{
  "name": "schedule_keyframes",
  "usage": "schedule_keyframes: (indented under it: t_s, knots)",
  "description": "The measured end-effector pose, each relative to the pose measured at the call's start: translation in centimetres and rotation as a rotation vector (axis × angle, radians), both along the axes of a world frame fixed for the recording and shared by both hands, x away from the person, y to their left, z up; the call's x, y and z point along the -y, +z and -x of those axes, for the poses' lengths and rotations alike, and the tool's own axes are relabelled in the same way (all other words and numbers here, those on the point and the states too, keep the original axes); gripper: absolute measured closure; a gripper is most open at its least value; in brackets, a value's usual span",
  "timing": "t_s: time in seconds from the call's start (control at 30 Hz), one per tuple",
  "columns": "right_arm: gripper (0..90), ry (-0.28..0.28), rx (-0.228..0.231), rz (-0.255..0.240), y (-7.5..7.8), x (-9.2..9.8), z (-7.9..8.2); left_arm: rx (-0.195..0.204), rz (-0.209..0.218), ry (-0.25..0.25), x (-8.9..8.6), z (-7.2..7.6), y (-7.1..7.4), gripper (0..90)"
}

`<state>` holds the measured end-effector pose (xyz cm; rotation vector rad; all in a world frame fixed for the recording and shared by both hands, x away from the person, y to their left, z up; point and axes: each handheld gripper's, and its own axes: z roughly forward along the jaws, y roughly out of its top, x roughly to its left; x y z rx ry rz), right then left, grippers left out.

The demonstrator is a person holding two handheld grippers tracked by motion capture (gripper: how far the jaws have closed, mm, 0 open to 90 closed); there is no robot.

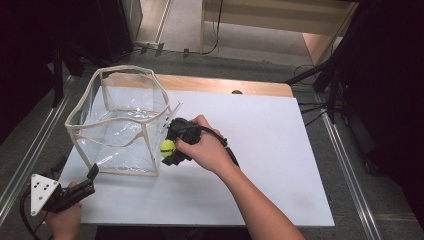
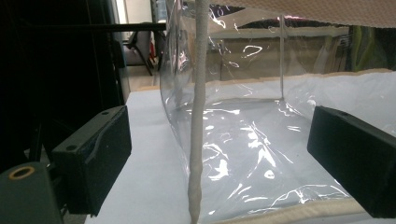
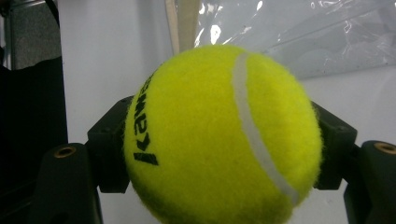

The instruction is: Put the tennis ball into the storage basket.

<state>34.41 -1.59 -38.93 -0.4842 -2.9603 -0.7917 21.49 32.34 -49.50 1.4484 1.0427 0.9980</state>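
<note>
Starting on the left: the left gripper point(image 1: 92, 172) sits low at the near-left corner of the white table point(image 1: 280, 165), jaws spread wide apart with nothing pinched. In the left gripper view the corner seam of the clear bag point(image 1: 120, 122) stands right between them, untouched. My guess is it's parked there to steady or catch that corner so the floppy thing doesn't slide or fold.

The bag itself is a see-through plastic box with cream fabric trim, open at the top, standing on the table's left side.

Just right of it, the right gripper point(image 1: 170, 149) is clamped on a tennis ball point(image 1: 167, 148), held off the table beside the bag's near-right corner. Looks like it's meant to go over the rim and in. The ball's bright yellow-green, fuzzy, with a white seam and black lettering point(image 3: 142, 123).
</note>
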Motion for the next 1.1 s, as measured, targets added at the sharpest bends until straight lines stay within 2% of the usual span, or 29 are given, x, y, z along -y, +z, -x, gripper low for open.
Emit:
schedule_keyframes:
  t_s: [0.33,0.8,1.1]
  knots:
    - [24.2,-0.003,0.004,0.000,2.0,-0.1,-0.2,0.002,0.000,0.000,0.0,0.0,0.0,6.8]
    - [24.2,0.042,0.010,0.000,4.0,-0.6,-0.5,0.000,0.000,0.001,0.0,0.0,0.0,6.8]
    - [24.2,0.035,0.020,-0.002,5.6,-0.6,-0.8,0.000,0.000,0.001,0.0,0.0,0.0,6.8]
